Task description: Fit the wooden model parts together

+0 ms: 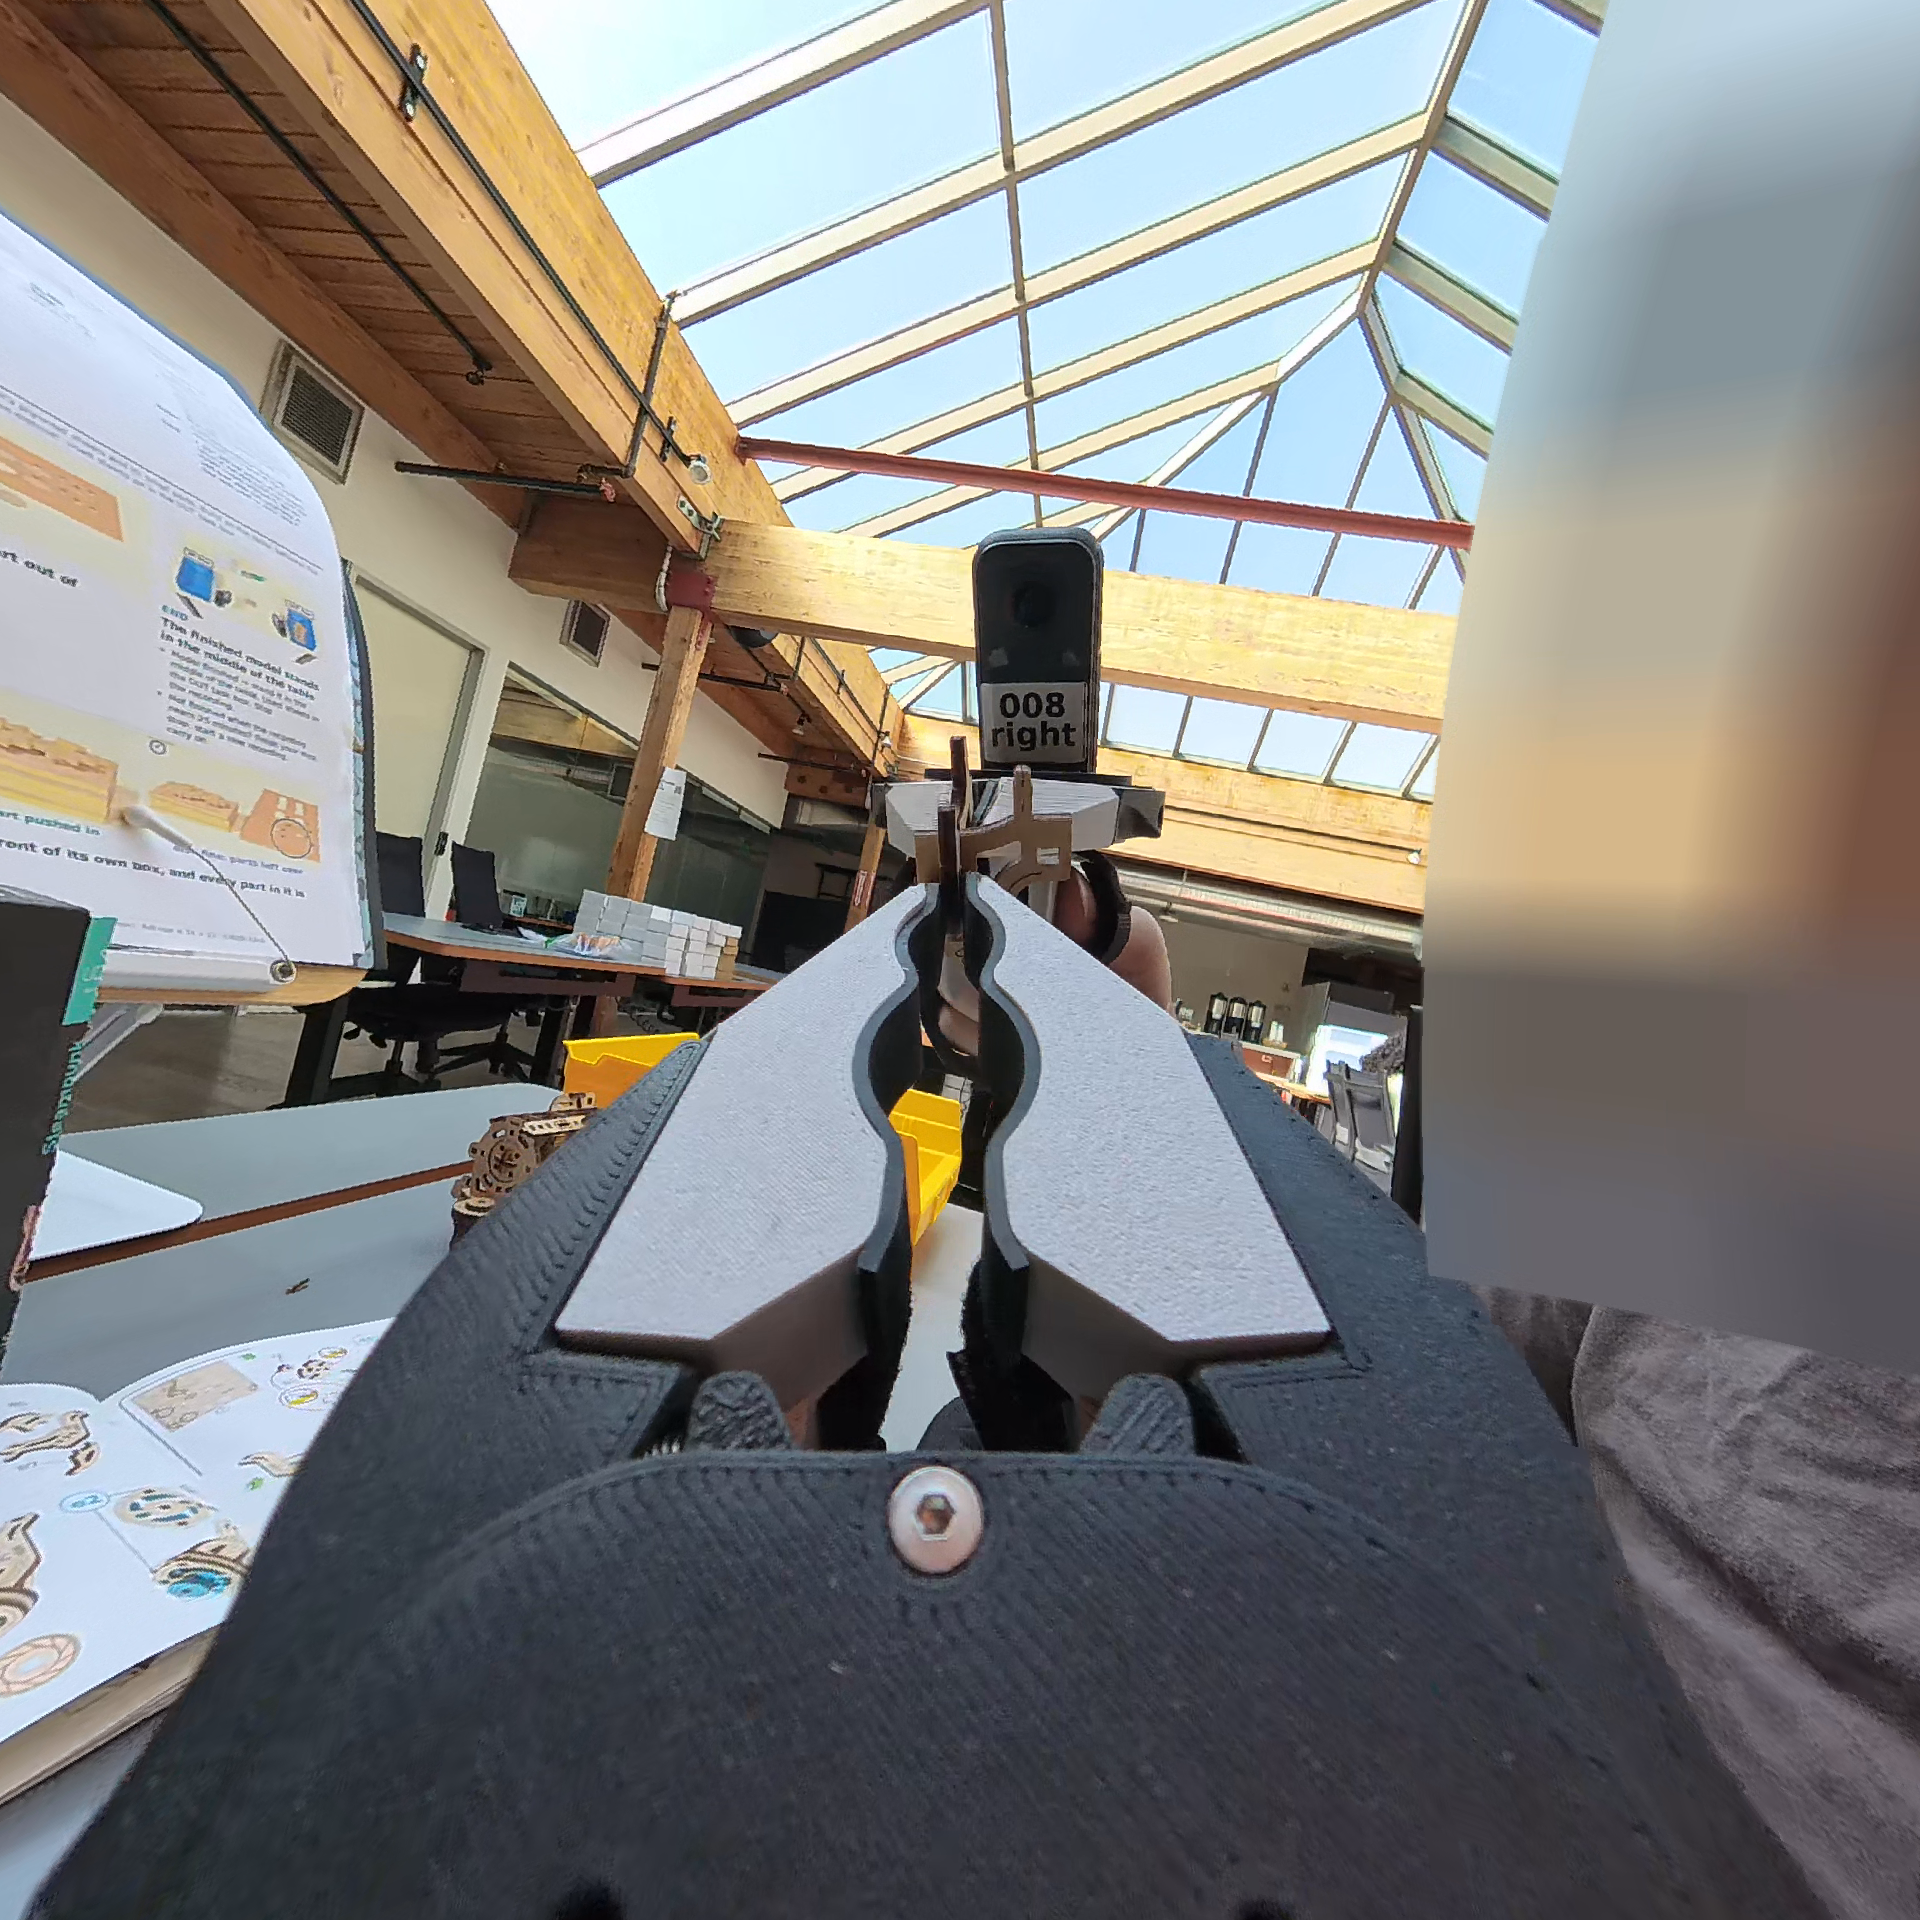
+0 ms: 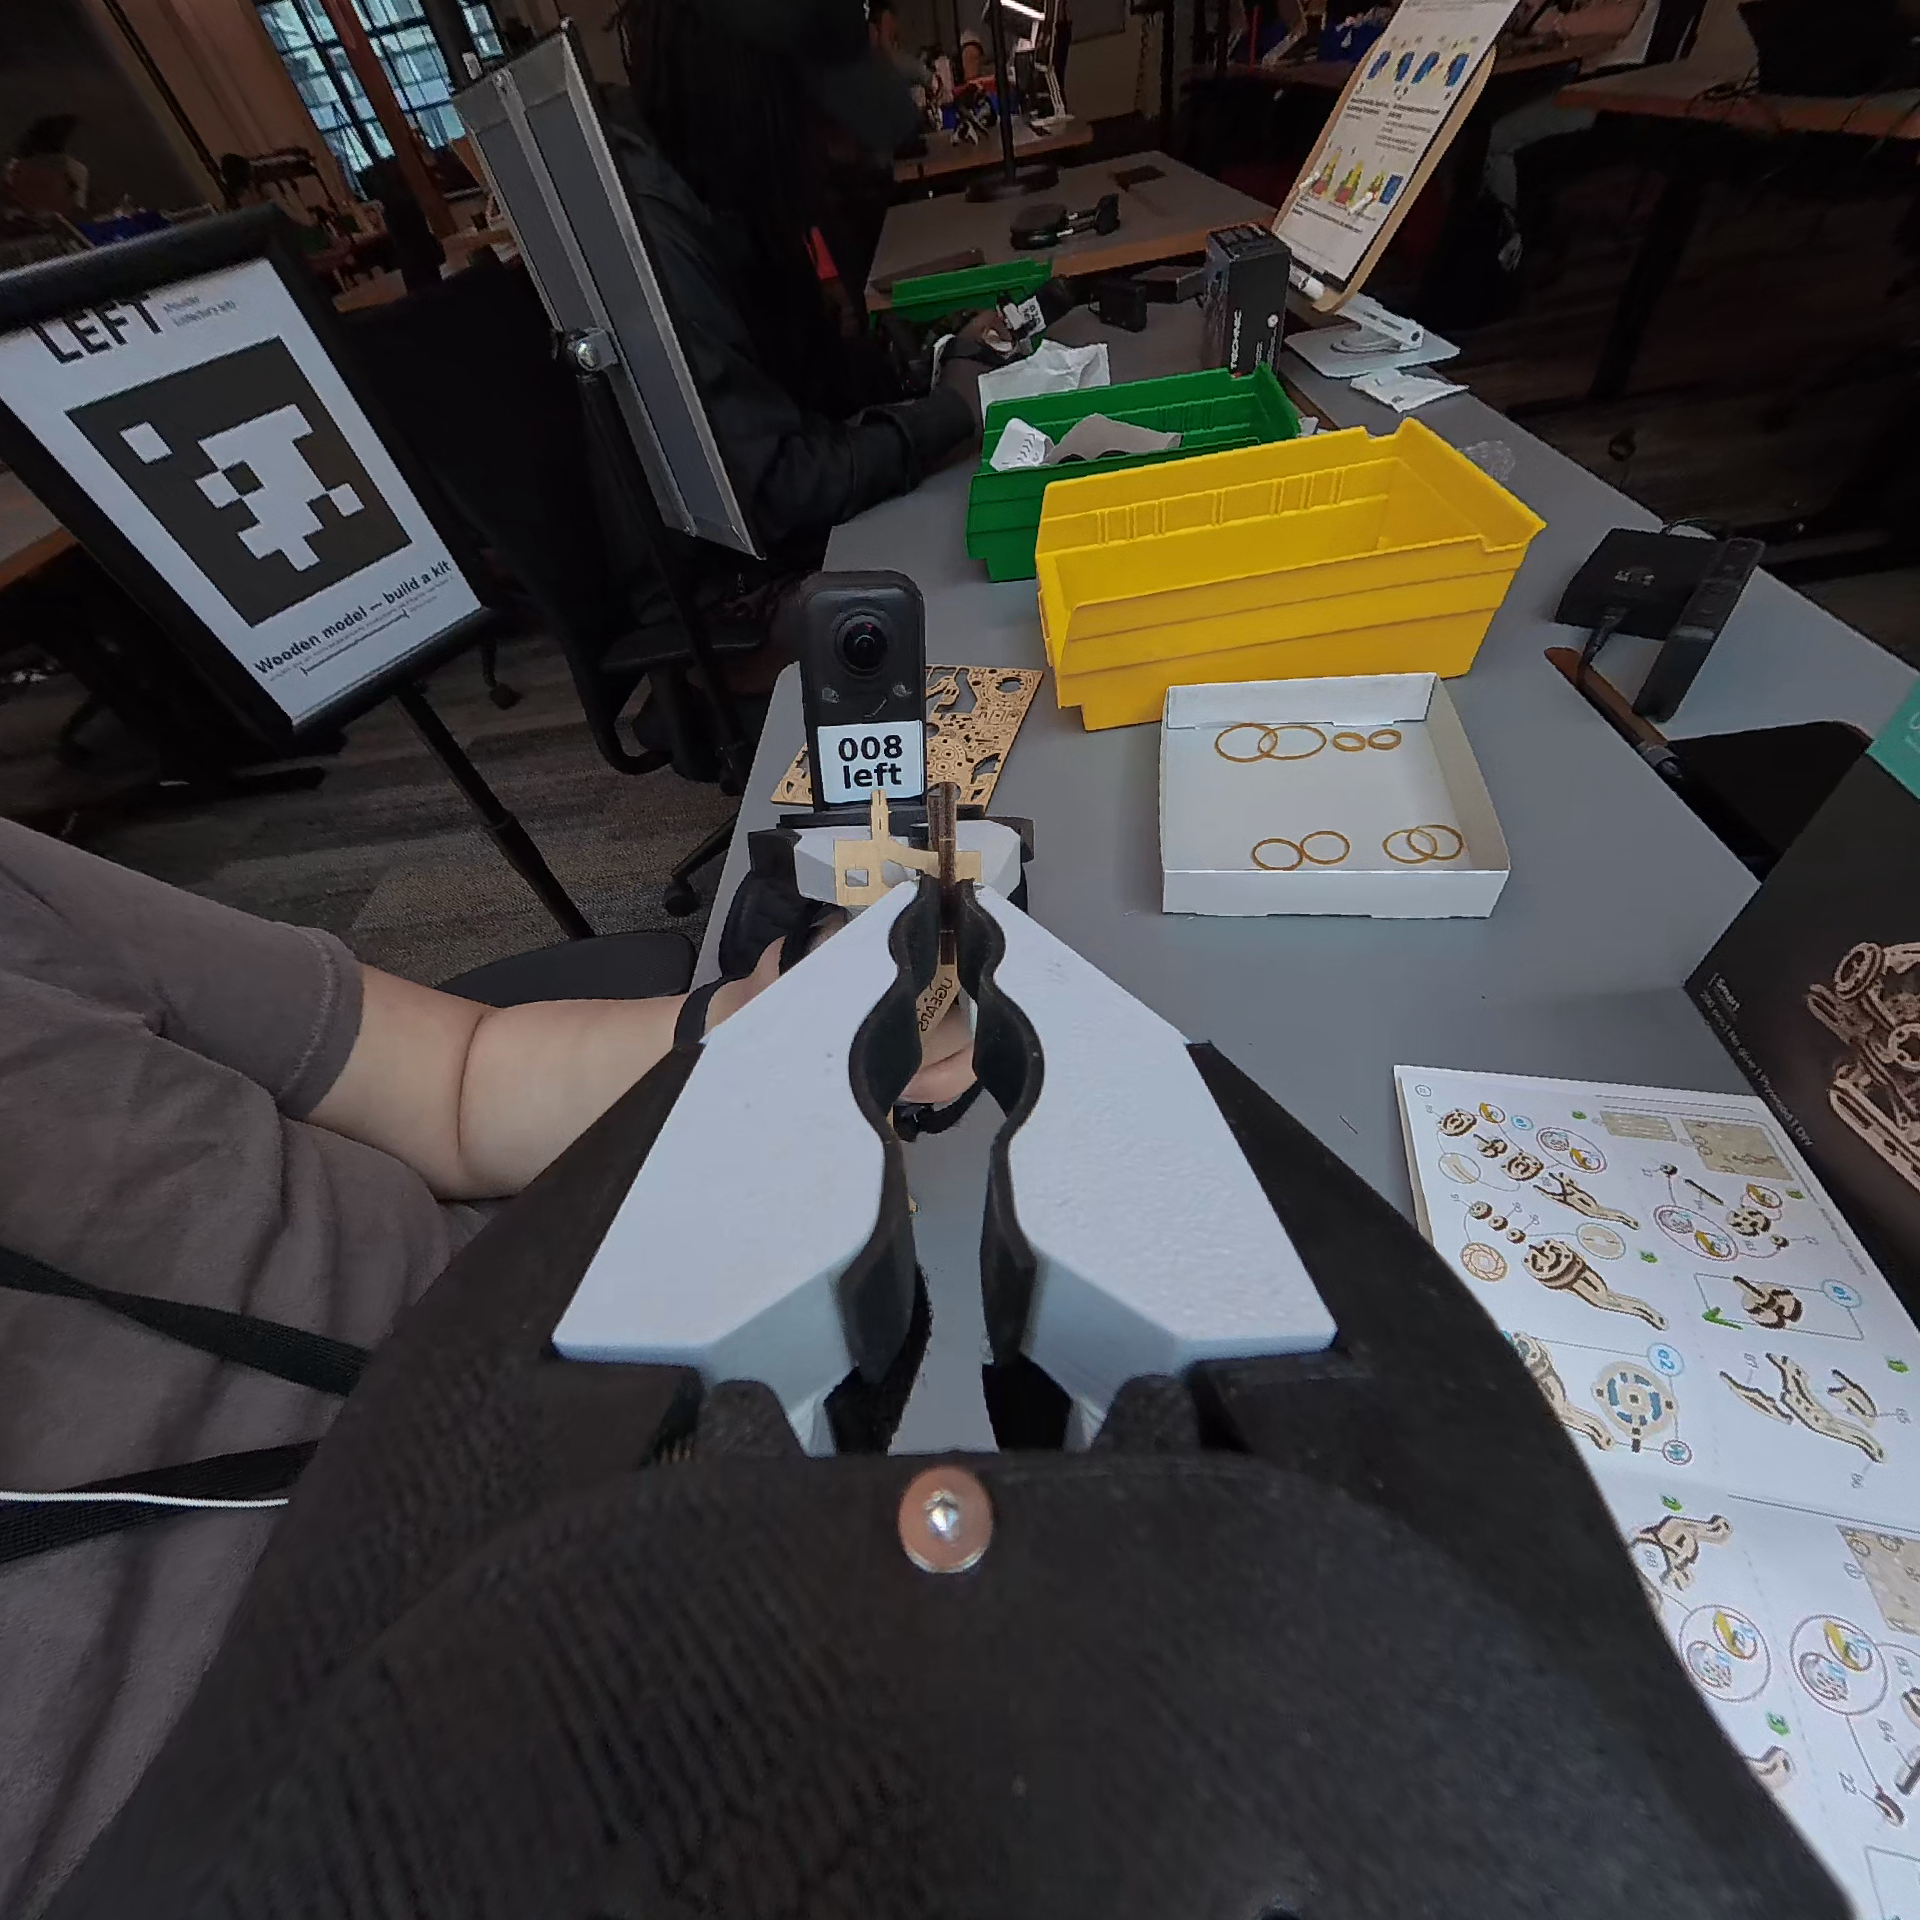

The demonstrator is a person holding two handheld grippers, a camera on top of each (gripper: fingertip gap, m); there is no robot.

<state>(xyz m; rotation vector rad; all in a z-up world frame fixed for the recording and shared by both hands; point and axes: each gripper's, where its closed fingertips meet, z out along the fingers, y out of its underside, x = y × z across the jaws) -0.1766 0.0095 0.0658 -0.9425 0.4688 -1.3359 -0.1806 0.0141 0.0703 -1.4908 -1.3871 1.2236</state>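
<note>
Left wrist view: the left gripper is clamped on a thin dark wooden part standing edge-on at its tips — just beyond them, the right gripper faces it with a pale cross-shaped wooden piece.

Right wrist view: the right gripper pinches an edge-on wooden strip against the cross-shaped piece at the left gripper — beyond, right of the jaws, lie a white tray of rubber bands and a yellow bin.

Open workshop under a glass skylight with blue sky beyond, framed by timber beams and a red pipe. Grey tables in rows, black office chairs, glass partitions, dim windows, grey carpet.
</note>
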